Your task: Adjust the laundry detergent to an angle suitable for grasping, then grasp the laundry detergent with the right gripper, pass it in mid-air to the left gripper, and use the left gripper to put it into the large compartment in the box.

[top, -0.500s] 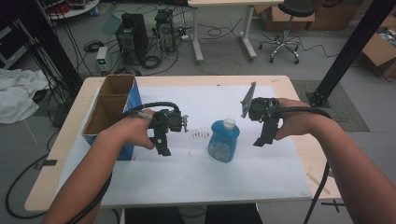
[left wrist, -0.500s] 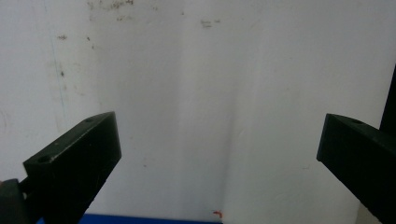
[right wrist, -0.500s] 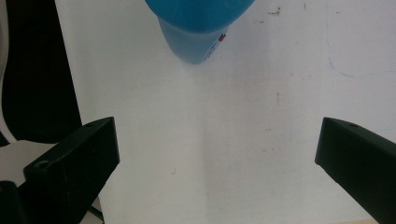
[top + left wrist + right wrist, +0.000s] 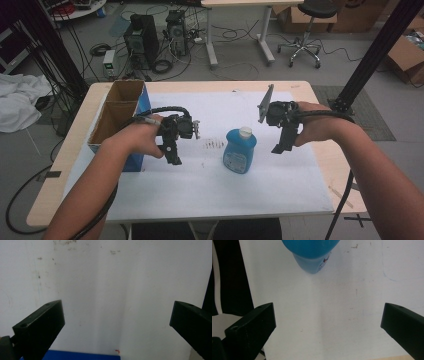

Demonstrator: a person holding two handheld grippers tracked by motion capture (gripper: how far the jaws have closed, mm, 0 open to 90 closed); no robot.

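A blue bottle (image 4: 240, 152) with a white cap stands upright in the middle of the white sheet (image 4: 210, 185) that covers the table. My left gripper (image 4: 172, 157) hovers to its left, pointing down at the sheet beside the cardboard box, jaws wide apart and nothing between them. My right gripper (image 4: 280, 147) hovers to the bottle's right, also pointing down, open and empty. In the left gripper view the left gripper (image 4: 117, 312) frames bare, marked sheet. In the right gripper view the right gripper (image 4: 328, 315) frames bare sheet, and the bottle (image 4: 312, 255) sits ahead at the top edge.
An open cardboard box (image 4: 112, 117) with a blue side stands at the table's left edge, close to my left hand. Faint pen marks (image 4: 215, 144) dot the sheet left of the bottle. Beyond the table are computers, cables, a desk and a stool on the floor.
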